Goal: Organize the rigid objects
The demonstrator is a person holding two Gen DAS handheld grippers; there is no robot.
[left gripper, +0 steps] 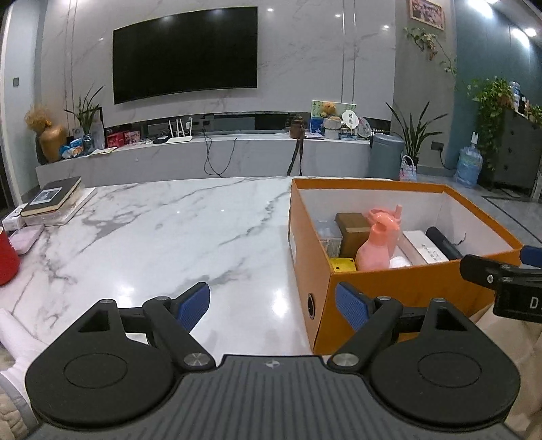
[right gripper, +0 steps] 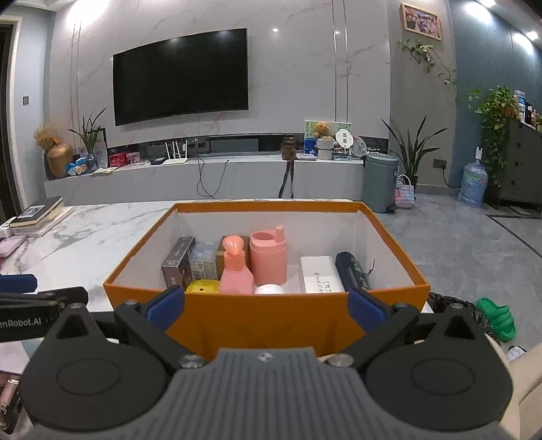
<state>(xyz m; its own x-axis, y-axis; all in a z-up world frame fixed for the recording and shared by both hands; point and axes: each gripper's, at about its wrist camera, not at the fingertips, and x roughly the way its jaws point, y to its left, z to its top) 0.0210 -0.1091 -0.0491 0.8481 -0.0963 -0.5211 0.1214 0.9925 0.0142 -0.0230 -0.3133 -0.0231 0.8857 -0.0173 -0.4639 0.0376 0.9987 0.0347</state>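
orange box (right gripper: 264, 318) – long axis left-right | pink bottle (right gripper: 235, 270) upright inside

A dark television (right gripper: 180, 76) hangs on the marble wall (right gripper: 305, 67) above a long low shelf (right gripper: 237, 176). Ceiling spots glare; grey tiled floor (right gripper: 457, 243), potted plants (right gripper: 411, 149) beside a bin (right gripper: 379, 181).

Dim, bluish indoor light from ceiling spots (left gripper: 520, 32); white glare patches on glossy bench (left gripper: 281, 298); sharp focus; strong fisheye bending at edges.
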